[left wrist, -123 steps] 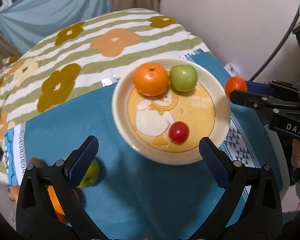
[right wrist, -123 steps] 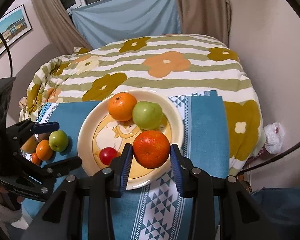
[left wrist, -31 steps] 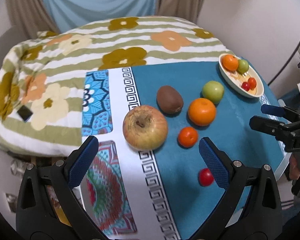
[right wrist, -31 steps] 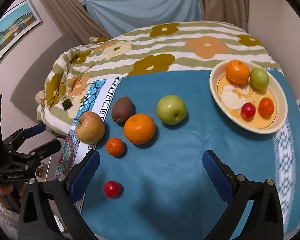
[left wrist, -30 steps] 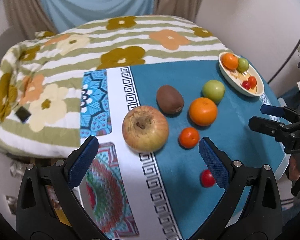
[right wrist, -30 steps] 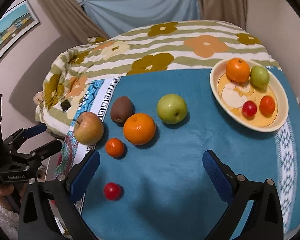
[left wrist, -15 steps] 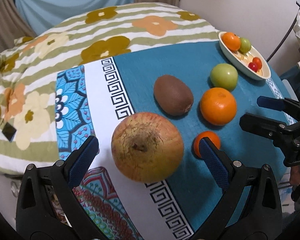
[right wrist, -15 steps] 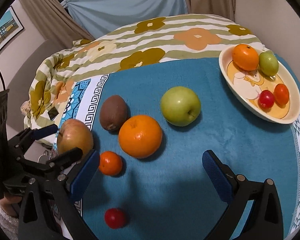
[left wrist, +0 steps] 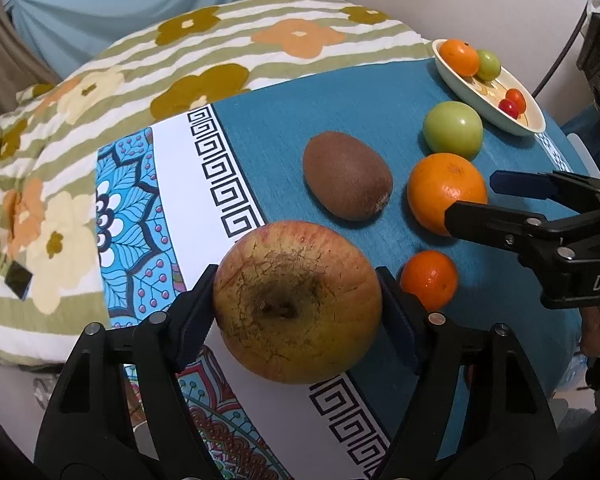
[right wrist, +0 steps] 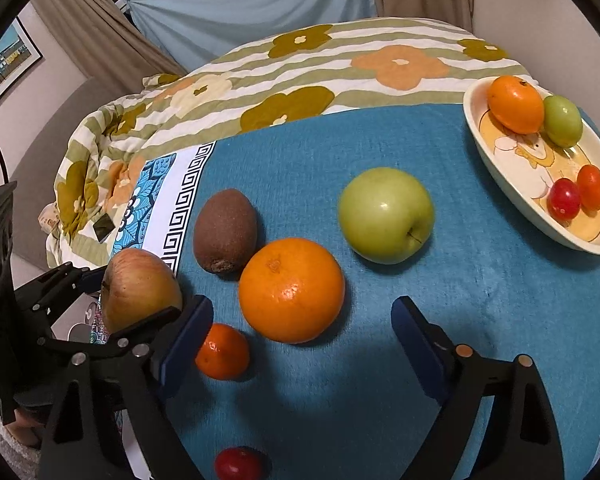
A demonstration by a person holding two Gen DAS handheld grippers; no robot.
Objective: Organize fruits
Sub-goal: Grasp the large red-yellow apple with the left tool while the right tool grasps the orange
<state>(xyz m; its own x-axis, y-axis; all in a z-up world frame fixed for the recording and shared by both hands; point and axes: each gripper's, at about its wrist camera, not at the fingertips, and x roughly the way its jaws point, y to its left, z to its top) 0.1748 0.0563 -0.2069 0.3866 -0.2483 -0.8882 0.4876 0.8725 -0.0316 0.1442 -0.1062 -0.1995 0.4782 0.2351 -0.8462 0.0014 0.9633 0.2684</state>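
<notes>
A large red-yellow apple lies on the patterned cloth, between the pads of my left gripper. Its jaws are closing and both pads touch the apple's sides. My right gripper hovers low over the big orange, jaws closing, with the pads still clear of the orange. Around it lie a kiwi, a green apple, a small mandarin and a cherry tomato. The cream plate at the right holds an orange, a small green fruit and two small red ones.
The teal cloth covers a soft surface, with a flowered striped blanket behind. The right gripper's fingers reach in from the right beside the big orange. A wall and curtains stand at the back.
Both grippers have sunk toward the fruit. The left jaws have narrowed from wide open onto the red-yellow apple. The right jaws have narrowed a little around the big orange.
</notes>
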